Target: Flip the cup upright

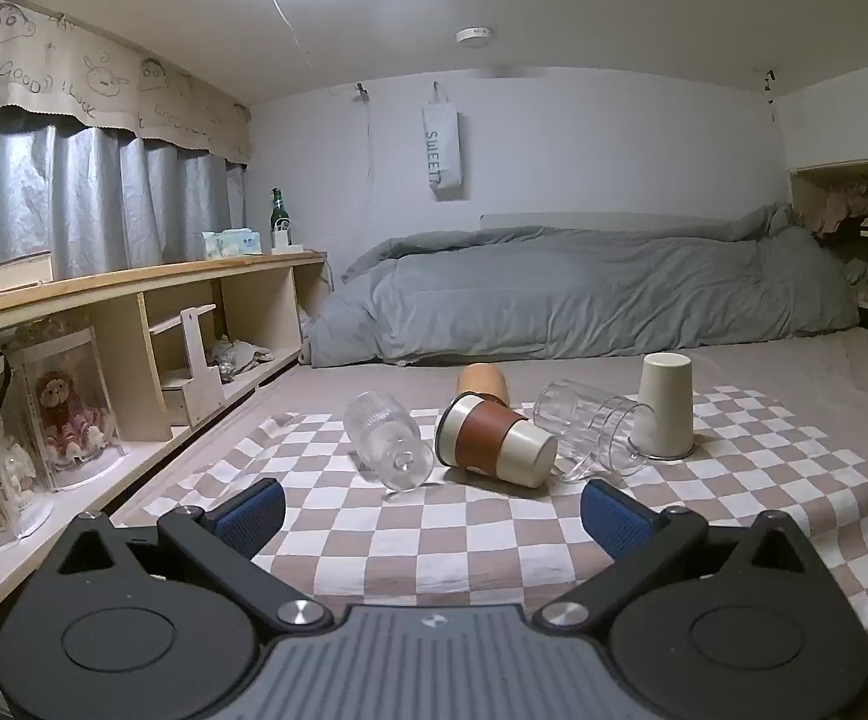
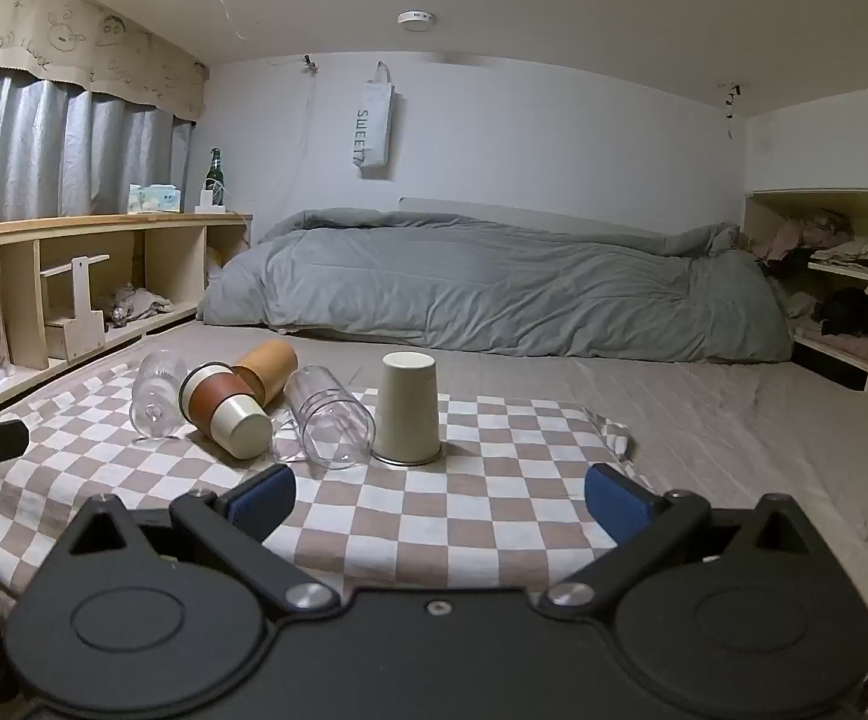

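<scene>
Several cups lie on a checkered cloth (image 1: 446, 540) on the bed. A cream cup (image 1: 667, 405) stands upside down at the right; it also shows in the right wrist view (image 2: 408, 408). A brown-banded cream cup (image 1: 494, 441) (image 2: 227, 408) lies on its side. A ribbed clear glass (image 1: 386, 438) (image 2: 155, 393) lies left of it, a clear glass (image 1: 593, 435) (image 2: 329, 417) right of it, an orange cup (image 1: 482, 383) (image 2: 266, 369) behind. My left gripper (image 1: 431, 519) is open and empty, short of the cups. My right gripper (image 2: 440, 501) is open and empty, short of the cream cup.
A grey duvet (image 1: 584, 288) lies across the back of the bed. Wooden shelves (image 1: 134, 324) run along the left, holding a bottle (image 1: 280, 213) and tissue box (image 1: 232, 243). More shelves with clothes (image 2: 830, 276) stand at the right. The cloth's front edge is near the bed edge.
</scene>
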`<state>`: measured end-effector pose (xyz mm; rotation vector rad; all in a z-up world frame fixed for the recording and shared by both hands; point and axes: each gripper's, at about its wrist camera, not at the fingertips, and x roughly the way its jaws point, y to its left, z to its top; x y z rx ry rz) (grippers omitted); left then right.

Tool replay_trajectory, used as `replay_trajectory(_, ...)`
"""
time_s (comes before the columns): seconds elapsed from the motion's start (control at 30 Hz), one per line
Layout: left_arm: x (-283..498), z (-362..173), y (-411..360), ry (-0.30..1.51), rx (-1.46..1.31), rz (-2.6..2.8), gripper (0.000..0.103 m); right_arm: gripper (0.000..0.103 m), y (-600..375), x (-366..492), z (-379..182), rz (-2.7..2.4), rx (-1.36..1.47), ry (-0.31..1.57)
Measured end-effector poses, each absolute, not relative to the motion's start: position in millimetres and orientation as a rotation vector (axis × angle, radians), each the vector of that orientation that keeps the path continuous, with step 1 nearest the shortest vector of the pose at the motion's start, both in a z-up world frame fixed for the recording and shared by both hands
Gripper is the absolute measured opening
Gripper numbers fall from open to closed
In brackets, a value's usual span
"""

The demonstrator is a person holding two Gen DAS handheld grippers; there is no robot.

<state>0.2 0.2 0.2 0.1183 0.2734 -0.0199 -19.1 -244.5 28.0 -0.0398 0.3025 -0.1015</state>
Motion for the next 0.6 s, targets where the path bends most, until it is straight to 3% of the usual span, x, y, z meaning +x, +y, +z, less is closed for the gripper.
replay_trajectory(0.6,0.2,0.4,0.4,0.271,0.115,-0.017,0.103,0.103,-243.2,-20.7,28.9,-0.102,-0.047,0.298)
